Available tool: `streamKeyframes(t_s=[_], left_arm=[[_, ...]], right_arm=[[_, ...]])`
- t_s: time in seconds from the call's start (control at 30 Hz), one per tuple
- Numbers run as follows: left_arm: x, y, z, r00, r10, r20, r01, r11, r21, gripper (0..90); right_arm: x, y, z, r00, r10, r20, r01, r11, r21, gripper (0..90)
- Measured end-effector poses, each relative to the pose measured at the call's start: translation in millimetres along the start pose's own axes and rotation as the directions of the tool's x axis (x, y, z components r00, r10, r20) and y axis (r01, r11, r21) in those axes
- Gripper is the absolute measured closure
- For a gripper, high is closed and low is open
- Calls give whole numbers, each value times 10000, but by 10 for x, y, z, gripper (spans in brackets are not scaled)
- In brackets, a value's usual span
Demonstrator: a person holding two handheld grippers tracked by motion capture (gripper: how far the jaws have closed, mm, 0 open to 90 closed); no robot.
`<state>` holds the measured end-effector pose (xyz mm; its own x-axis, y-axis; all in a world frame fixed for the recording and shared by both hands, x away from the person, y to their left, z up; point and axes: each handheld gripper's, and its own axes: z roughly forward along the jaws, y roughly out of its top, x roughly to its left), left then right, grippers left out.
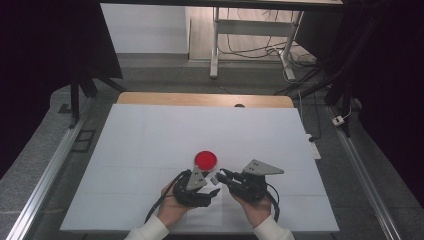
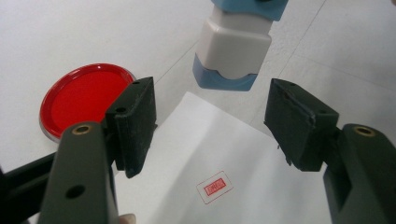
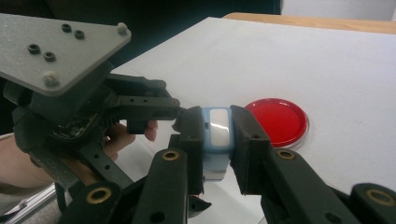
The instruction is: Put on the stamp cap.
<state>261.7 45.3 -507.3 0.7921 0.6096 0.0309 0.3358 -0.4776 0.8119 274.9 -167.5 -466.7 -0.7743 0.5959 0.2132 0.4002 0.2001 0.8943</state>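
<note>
My hands come in at the near edge of the table (image 1: 150,130), one claw in each. My right claw (image 3: 215,140) has its two black jaws closed tight on a stamp (image 3: 217,133), a small block of white and pale blue, gripped on both sides and held just above the sheet of paper (image 2: 224,154). In the left gripper view the stamp (image 2: 232,51) hangs from above with its blue-edged base pointing down, clear of the paper and over its far edge. My left claw (image 2: 210,126) stands wide open with nothing between its jaws; it sits just left of the right claw, over the paper's near part, and through the gap I see a small red rectangular imprint (image 2: 215,186) printed on the sheet. The red ink pad (image 1: 205,160), a round dish with a pale rim, lies on the white table cover just beyond both claws and slightly to the left, near the paper's far left corner. From the high view the left claw (image 1: 212,181) and right claw (image 1: 223,175) nearly meet tip to tip, close to the table's near edge.
</note>
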Motion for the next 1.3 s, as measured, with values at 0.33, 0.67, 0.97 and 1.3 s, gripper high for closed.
streamKeyframes(t_s=[0.33,0.67,0.97,1.3], left_arm=[[40,-40,-138,9999,-71,-79,72,9999,130,330],[201,-271,-502,9982,-480,-368,491,9984,284,335],[342,-524,-818,9933,-959,-650,973,9951,186,337],[462,-775,-1109,9838,-1429,-1079,1443,9895,46,337]], right_arm=[[-42,-2,-16,10000,12,83,-11,10000,-29,760],[-128,-6,-58,9997,-200,166,202,9997,-137,760],[-173,4,-87,9976,-635,289,643,9976,-245,760],[-186,14,-104,9929,-1100,452,1113,9934,-274,760]])
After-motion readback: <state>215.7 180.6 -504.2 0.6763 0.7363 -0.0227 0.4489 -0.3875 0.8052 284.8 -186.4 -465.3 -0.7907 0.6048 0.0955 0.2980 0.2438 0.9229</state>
